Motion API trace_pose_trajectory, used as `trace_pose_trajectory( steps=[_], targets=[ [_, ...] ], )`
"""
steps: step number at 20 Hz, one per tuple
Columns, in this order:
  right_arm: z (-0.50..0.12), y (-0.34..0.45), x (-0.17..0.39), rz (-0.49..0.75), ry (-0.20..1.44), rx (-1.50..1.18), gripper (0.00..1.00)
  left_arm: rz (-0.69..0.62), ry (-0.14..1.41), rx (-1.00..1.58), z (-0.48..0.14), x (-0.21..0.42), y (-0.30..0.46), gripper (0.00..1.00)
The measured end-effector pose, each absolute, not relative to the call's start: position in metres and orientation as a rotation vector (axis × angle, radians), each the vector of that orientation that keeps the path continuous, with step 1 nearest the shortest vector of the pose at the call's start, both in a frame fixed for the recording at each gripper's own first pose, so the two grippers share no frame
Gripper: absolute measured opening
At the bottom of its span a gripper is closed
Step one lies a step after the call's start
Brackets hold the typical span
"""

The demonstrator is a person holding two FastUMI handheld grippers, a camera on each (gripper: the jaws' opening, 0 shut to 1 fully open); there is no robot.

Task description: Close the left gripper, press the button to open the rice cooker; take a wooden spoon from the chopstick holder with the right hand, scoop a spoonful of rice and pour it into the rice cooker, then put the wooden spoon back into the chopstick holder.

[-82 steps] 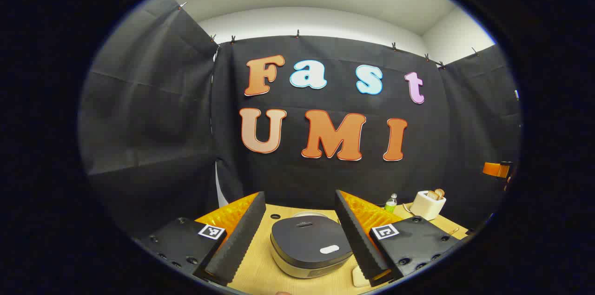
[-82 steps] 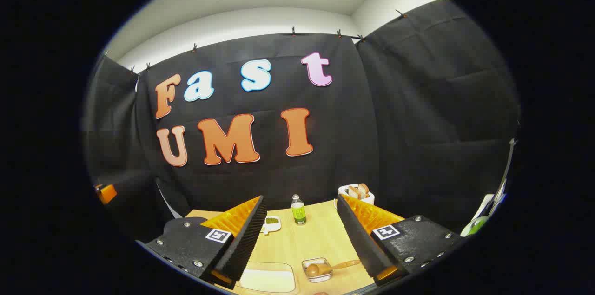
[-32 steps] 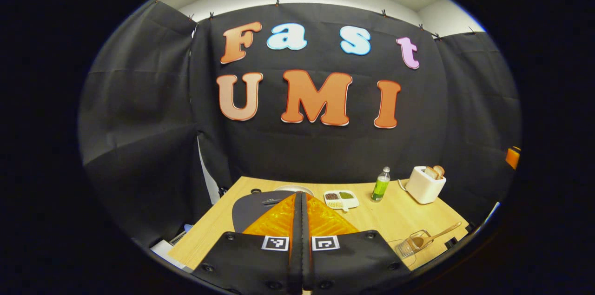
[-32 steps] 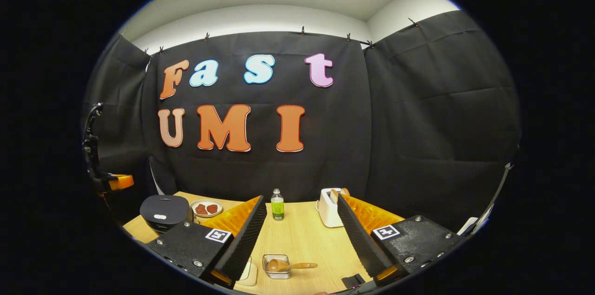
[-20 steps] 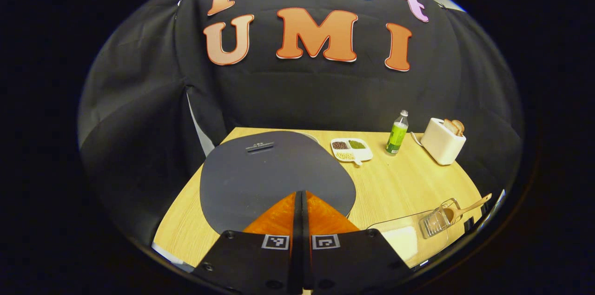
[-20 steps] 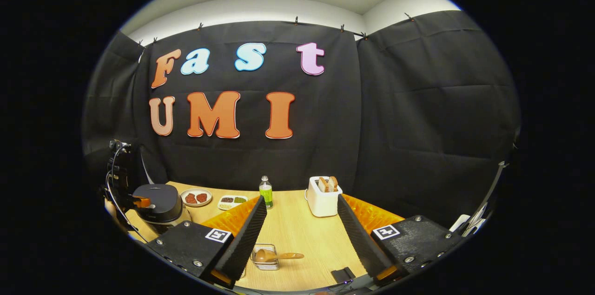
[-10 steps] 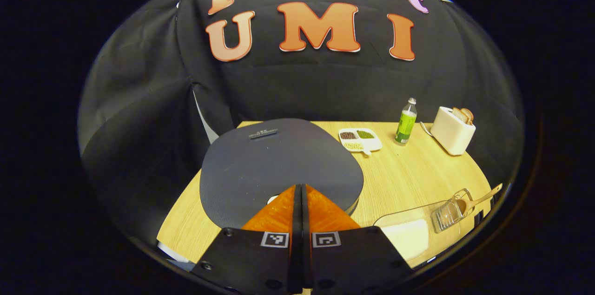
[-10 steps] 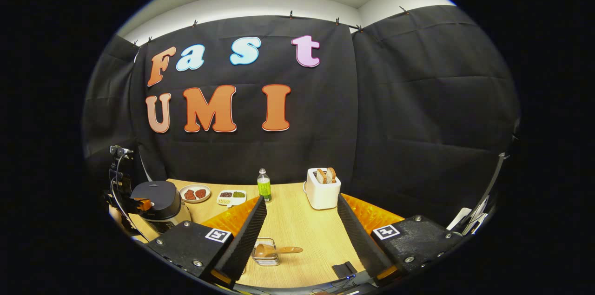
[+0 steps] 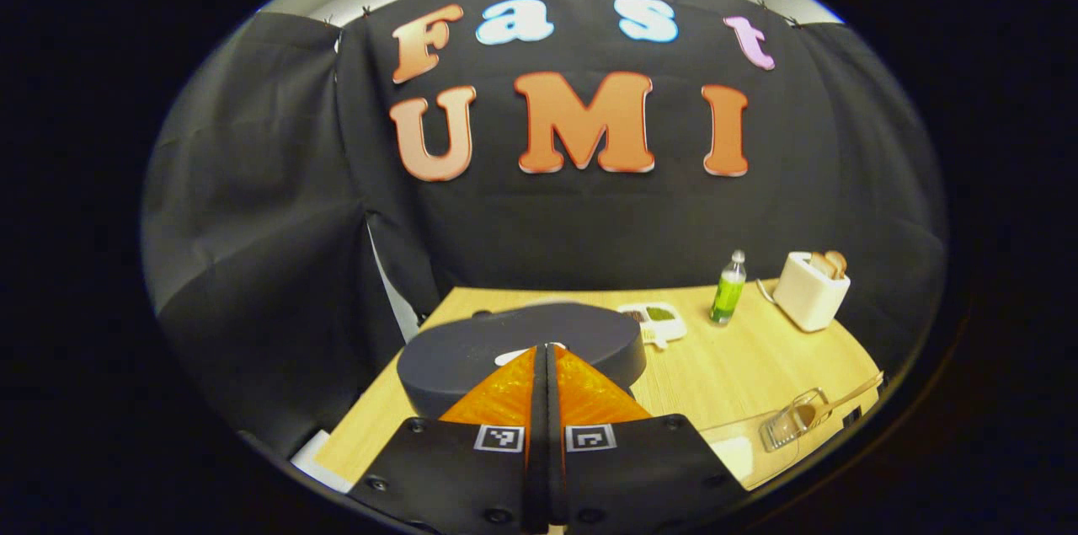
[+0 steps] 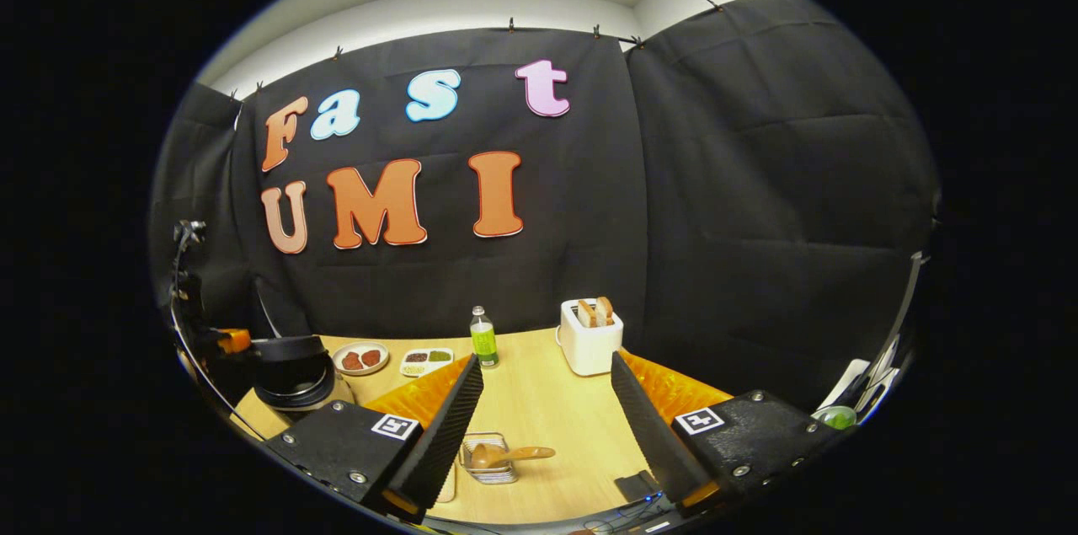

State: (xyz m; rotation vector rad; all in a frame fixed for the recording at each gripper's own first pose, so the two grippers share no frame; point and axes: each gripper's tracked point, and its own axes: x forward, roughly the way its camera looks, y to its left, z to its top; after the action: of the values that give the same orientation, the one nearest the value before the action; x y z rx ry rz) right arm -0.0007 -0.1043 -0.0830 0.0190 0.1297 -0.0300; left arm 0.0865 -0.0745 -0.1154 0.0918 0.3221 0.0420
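My left gripper (image 9: 545, 347) is shut with nothing between its fingers, its tips just over the pale button on the rice cooker's (image 9: 522, 345) dark lid. In the right gripper view the rice cooker (image 10: 293, 371) stands at the far left, its lid slightly raised off the pot, with the left gripper (image 10: 232, 340) at its edge. The wooden spoon (image 10: 509, 454) lies in the wire chopstick holder (image 10: 488, 461), which rests on its side just ahead of my open right gripper (image 10: 546, 366). A clear rice tray (image 9: 733, 446) sits beside the holder (image 9: 792, 430).
On the wooden table (image 10: 539, 409), a green bottle (image 10: 482, 339), a white toaster (image 10: 589, 337) with bread, a divided dish (image 10: 425, 360) and a plate of red food (image 10: 360, 358) line the back. A small black item (image 10: 632, 487) lies near the front edge.
The left gripper shut, came down onto the cooker's button, and has now lifted back; the lid has sprung up a little. The right gripper stayed open and drifted slightly.
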Motion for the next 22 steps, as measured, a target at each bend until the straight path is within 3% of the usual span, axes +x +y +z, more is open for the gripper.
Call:
trace_pose_trajectory(
  steps=[3,4,5,11,14,18,21,22],
  targets=[
    [-0.095,-0.102,0.007,-0.018,0.135,0.045,0.95,0.019,0.263,0.019,-0.077,0.072,-0.079,0.04],
    [-0.098,-0.101,0.009,-0.015,0.129,0.042,0.95,0.024,0.241,0.012,-0.065,0.068,-0.077,0.00],
    [-0.101,-0.100,0.011,-0.006,0.117,0.041,0.95,0.031,0.223,0.009,-0.056,0.063,-0.075,0.04],
    [-0.145,-0.101,0.034,0.007,0.113,0.068,0.95,0.046,0.126,-0.051,-0.020,0.039,-0.064,0.02],
    [-0.183,-0.098,0.043,0.012,0.173,0.124,0.95,0.095,0.114,-0.036,-0.018,0.030,-0.044,0.08],
    [-0.245,-0.102,0.054,-0.015,0.279,0.188,0.95,0.128,0.068,-0.023,-0.010,0.020,-0.030,0.43],
    [-0.279,-0.098,0.056,-0.015,0.347,0.238,0.95,0.159,0.085,-0.029,-0.017,0.009,-0.021,0.43],
    [-0.288,-0.096,0.056,-0.011,0.365,0.265,0.95,0.166,0.084,-0.030,-0.018,0.007,-0.018,0.56]
  ],
)
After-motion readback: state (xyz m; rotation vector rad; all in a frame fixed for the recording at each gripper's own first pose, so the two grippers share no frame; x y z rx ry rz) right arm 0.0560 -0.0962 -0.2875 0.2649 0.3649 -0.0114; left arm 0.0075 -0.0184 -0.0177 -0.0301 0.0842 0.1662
